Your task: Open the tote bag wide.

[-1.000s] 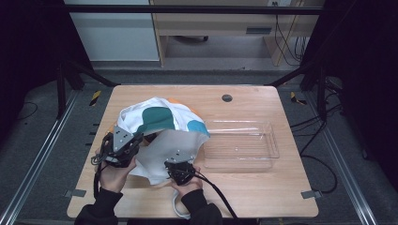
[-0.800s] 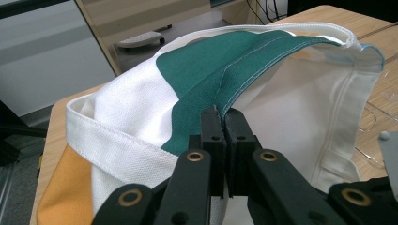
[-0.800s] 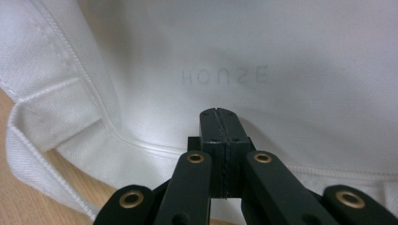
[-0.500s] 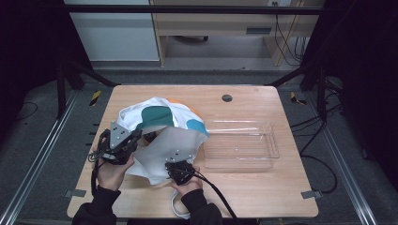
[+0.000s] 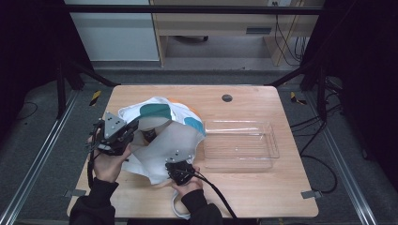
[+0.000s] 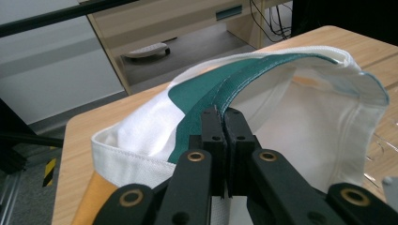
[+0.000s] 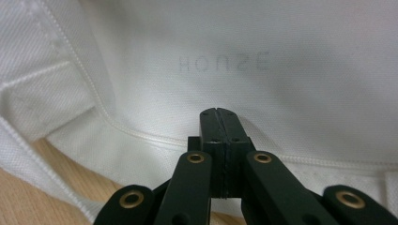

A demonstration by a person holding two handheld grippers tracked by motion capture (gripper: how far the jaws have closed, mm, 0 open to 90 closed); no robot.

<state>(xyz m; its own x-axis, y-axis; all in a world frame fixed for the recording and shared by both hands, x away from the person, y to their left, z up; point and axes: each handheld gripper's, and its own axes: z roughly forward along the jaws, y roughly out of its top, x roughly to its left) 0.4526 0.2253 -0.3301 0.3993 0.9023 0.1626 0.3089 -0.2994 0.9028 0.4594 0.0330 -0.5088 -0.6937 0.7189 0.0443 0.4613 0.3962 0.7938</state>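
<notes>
A white cloth bag [image 5: 173, 140] with green, teal and orange patches lies on the left half of the wooden table [image 5: 263, 201]. At the bag's left side, my left gripper [image 5: 135, 125] is shut on its green-banded rim [image 6: 263, 70] and holds that edge up off the table. In the left gripper view the jaws [image 6: 224, 113] pinch the green band, and the bag's mouth arches open beyond them. My right gripper [image 5: 177, 165] sits at the bag's near edge, shut on the white fabric [image 7: 281, 51] by a stitched hem; faint mirrored lettering shows through the cloth.
A clear plastic tray [image 5: 274, 146] stands empty to the right of the bag, touching its teal corner. A round cable hole [image 5: 227, 98] is near the table's far edge. Dark frame rails run along both sides of the table.
My left gripper has lifted slightly up and away with the green rim, opening the bag's mouth a little wider. The right gripper has stayed in place.
</notes>
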